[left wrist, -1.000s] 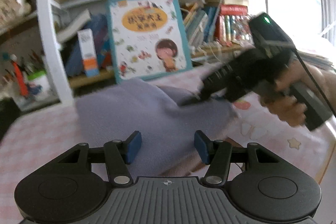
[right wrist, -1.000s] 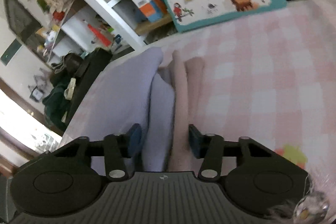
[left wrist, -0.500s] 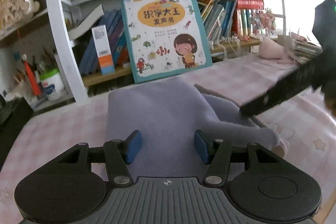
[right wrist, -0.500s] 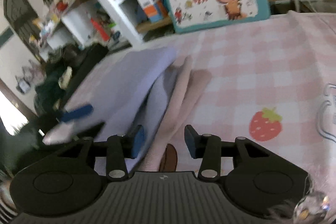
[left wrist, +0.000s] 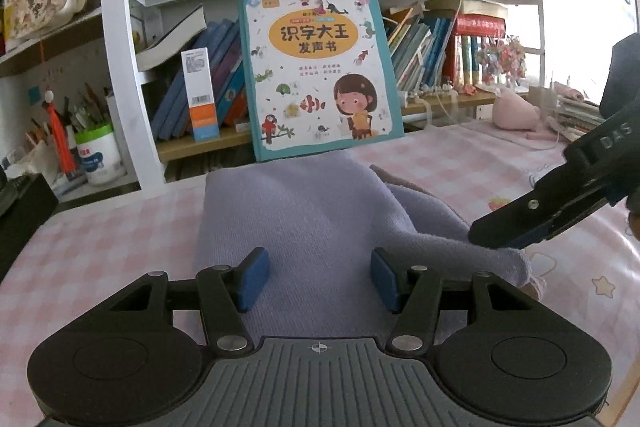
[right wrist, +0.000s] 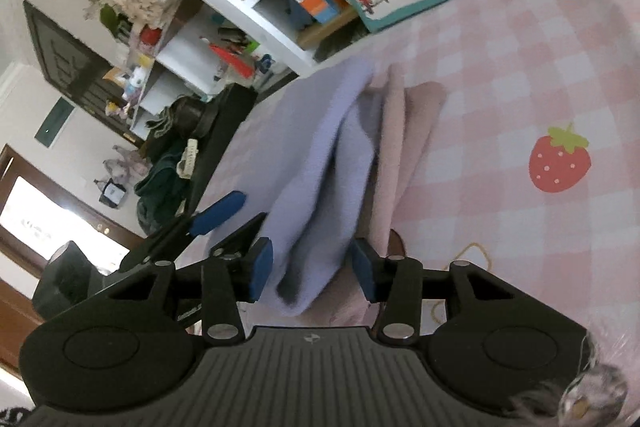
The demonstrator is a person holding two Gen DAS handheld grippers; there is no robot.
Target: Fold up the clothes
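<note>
Lying on the pink checked tablecloth [left wrist: 460,163], the lavender garment [left wrist: 304,219] is folded into a thick bundle, and a pale pink layer [right wrist: 400,131] shows along its right edge in the right wrist view; the bundle sits in front of the shelf, near the picture book [left wrist: 320,71] that leans upright against the shelf. The left gripper [left wrist: 316,279] is over the near edge of the garment with its blue pads spread wide apart; whether the pads touch the cloth I cannot tell. The right gripper [right wrist: 312,267] is also spread, and a hanging fold of the lavender cloth lies between its two blue pads without being squeezed; in the left wrist view its black fingers come in from the right, just beside the right corner of the bundle. A strawberry print [right wrist: 560,163] is on the tablecloth well to the right of the garment; a white and orange box [left wrist: 200,95] stands on the shelf left of the book, and a white jar with a green lid [left wrist: 98,155] stands further left.
</note>
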